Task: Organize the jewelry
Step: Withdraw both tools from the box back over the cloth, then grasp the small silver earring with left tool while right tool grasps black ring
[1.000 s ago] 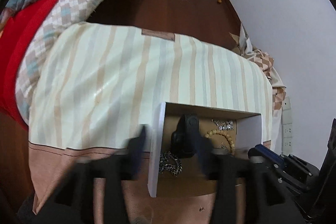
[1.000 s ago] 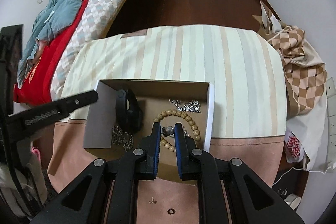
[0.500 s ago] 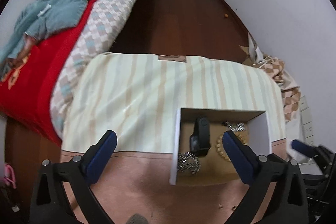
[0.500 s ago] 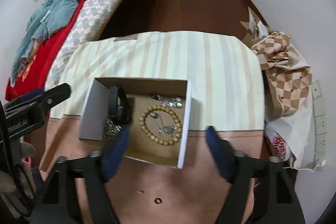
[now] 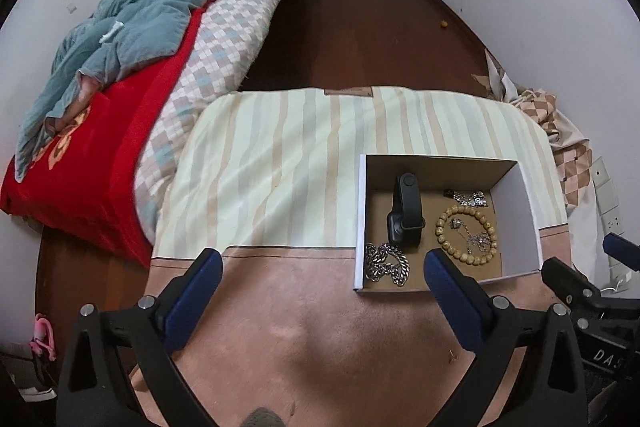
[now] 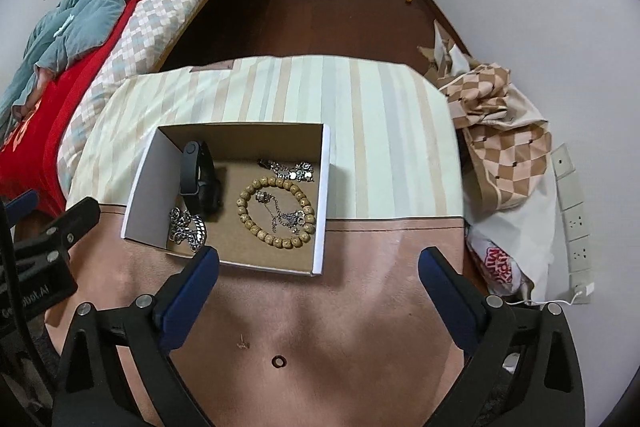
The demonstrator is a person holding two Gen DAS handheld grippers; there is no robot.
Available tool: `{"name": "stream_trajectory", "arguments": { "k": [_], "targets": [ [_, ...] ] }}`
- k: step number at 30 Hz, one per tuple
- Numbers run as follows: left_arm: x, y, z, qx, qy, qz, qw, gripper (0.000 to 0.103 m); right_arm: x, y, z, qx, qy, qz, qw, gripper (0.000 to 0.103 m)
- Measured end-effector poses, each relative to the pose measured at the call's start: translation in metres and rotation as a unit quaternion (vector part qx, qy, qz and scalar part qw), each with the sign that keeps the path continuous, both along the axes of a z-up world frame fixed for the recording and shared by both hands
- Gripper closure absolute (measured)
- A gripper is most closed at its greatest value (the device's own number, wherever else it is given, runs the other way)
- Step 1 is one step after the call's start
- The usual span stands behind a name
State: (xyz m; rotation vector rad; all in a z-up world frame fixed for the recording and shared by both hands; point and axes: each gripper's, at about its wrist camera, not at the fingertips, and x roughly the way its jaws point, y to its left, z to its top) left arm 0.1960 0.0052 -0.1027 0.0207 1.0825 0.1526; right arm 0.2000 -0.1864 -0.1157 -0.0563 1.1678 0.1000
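At the bottom of each wrist view, the left gripper [image 5: 322, 269] and right gripper [image 6: 318, 265] hang above the pink-brown tablecloth [image 6: 340, 307] with jaws spread wide, holding nothing. Beyond them, right of centre in the left view, an open cardboard box [image 5: 528, 203] holds a black smartwatch [image 5: 406, 213], a silver chain [image 5: 386, 265], a wooden bead bracelet [image 5: 466, 229] and a silver necklace [image 5: 466, 197]. A bed [image 5: 120, 99] fills the upper left.

Tiny ring-like thing [image 6: 278, 361] on cloth — too small.
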Motion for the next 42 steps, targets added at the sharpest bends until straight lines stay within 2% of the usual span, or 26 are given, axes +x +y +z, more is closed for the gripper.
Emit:
{"name": "stream_trajectory", "arguments": {
  "k": [17,22,25,28,32,35,37,39,42],
  "targets": [
    [-0.067,-0.007,0.074,-0.001,-0.086,-0.006,0.9963,0.000,-0.072,0.000,0.086,0.001,-0.092,-0.003,0.996,0.002],
    [-0.084,-0.009,0.086,-0.009,-0.097,-0.008,0.9952,0.000,-0.090,-0.003,0.109,0.009,-0.114,-0.005,0.993,0.002],
    [-0.091,-0.009,0.085,-0.011,-0.097,-0.005,0.9952,0.000,-0.097,-0.005,0.109,0.018,-0.110,-0.005,0.994,0.002],
    [-0.097,-0.008,0.071,-0.004,-0.086,0.003,0.9963,0.000,-0.104,-0.007,0.091,0.020,-0.094,-0.006,0.995,0.002],
    [-0.099,-0.010,0.021,0.016,-0.040,0.013,0.9990,0.000,-0.112,-0.013,0.037,0.027,-0.054,-0.006,0.998,0.003],
    [-0.097,-0.010,-0.028,0.023,0.012,0.023,0.9994,0.000,-0.114,-0.015,-0.014,0.056,-0.017,0.006,0.998,0.016],
    [-0.095,-0.008,-0.053,0.021,0.040,0.032,0.9985,0.000,-0.113,-0.015,-0.043,0.075,0.009,0.010,0.997,0.035],
    [-0.092,-0.009,-0.081,0.023,0.072,0.036,0.9965,0.000,-0.113,-0.014,-0.071,0.077,0.021,0.014,0.997,0.045],
    [-0.091,-0.008,-0.103,0.031,0.094,0.033,0.9946,0.000,-0.114,-0.009,-0.095,0.075,0.021,0.019,0.997,0.050]
  ]
}}
